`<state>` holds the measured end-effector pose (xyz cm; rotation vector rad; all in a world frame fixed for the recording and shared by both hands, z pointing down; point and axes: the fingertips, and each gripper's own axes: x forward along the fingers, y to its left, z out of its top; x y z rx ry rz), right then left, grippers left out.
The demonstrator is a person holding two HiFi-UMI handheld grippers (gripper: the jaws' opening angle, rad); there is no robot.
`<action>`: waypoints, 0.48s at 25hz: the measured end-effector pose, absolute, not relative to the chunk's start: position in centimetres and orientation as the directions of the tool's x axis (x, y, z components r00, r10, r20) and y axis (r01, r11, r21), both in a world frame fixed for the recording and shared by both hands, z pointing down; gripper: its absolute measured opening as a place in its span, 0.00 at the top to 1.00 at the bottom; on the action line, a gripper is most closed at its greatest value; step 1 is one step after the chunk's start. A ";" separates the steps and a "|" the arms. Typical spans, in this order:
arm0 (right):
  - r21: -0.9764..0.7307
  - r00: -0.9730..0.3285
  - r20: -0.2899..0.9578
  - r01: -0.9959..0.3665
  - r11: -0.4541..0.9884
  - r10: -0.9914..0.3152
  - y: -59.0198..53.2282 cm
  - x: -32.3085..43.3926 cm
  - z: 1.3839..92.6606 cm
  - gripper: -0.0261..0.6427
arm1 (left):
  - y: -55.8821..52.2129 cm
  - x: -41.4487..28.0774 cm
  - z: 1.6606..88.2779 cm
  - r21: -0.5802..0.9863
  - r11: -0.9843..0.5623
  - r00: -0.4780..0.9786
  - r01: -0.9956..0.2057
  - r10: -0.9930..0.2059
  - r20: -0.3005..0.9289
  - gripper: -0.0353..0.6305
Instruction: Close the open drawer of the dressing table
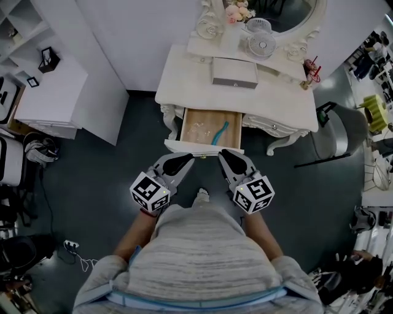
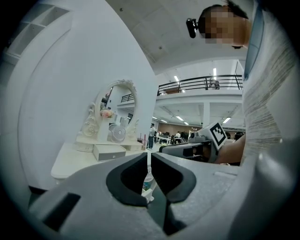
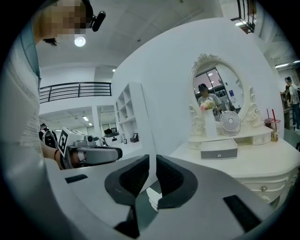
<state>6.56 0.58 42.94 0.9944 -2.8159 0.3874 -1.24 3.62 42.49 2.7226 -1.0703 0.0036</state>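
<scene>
The white dressing table [image 1: 184, 92] stands ahead of me, and its middle drawer [image 1: 202, 146] is pulled out toward me. Inside, the wooden bottom shows a teal item [image 1: 220, 132] and some small clear bits. My left gripper [image 1: 186, 159] is shut, its tip just short of the drawer's front edge, left of centre. My right gripper [image 1: 225, 154] is also shut, at the front edge right of centre. In the left gripper view the left gripper [image 2: 149, 157] has its jaws nearly together, with the table [image 2: 75, 161] at left. The right gripper [image 3: 153, 159] looks the same in its own view.
On the tabletop sit a small grey drawer box [image 1: 234, 72], a fan [image 1: 262, 43], flowers [image 1: 238, 12] and a cup with straws [image 1: 312, 72] below an oval mirror. A white cabinet [image 1: 52, 98] stands left, a dark chair [image 1: 334, 132] right, cables [image 1: 73, 251] on the floor.
</scene>
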 end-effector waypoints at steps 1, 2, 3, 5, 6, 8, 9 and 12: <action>-0.192 -0.778 0.203 -0.627 0.755 -0.594 0.0 6.6 42.9 0.94 | 3.0 -1.0 42.5 0.199 -0.710 0.734 -0.675 -0.674 0.082 0.92; -0.188 -0.781 0.200 -0.623 0.759 -0.592 -0.6 6.7 42.9 0.94 | 2.5 -0.8 42.6 0.199 -0.710 0.734 -0.676 -0.675 0.084 0.92; -0.187 -0.782 0.197 -0.621 0.761 -0.591 -1.1 6.8 42.9 0.94 | 2.0 -0.6 42.6 0.198 -0.710 0.734 -0.675 -0.674 0.086 0.92; -0.192 -0.783 0.193 -0.621 0.760 -0.591 -2.1 6.8 43.1 0.94 | 1.0 -0.4 42.7 0.195 -0.710 0.734 -0.676 -0.673 0.092 0.92; -0.197 -0.783 0.195 -0.621 0.759 -0.590 -2.4 6.7 43.2 0.94 | 0.7 -0.4 42.7 0.195 -0.710 0.733 -0.677 -0.674 0.095 0.92; -0.205 -0.782 0.202 -0.622 0.756 -0.589 -2.9 6.6 43.7 0.94 | 0.0 -0.6 42.9 0.199 -0.706 0.731 -0.679 -0.675 0.100 0.92; -0.209 -0.780 0.206 -0.625 0.752 -0.591 -3.1 6.5 43.9 0.94 | -0.2 -0.7 43.0 0.203 -0.705 0.731 -0.680 -0.675 0.102 0.92; -0.222 -0.771 0.215 -0.636 0.739 -0.599 -3.8 6.2 44.4 0.94 | -1.2 -1.0 43.5 0.222 -0.702 0.733 -0.676 -0.670 0.114 0.92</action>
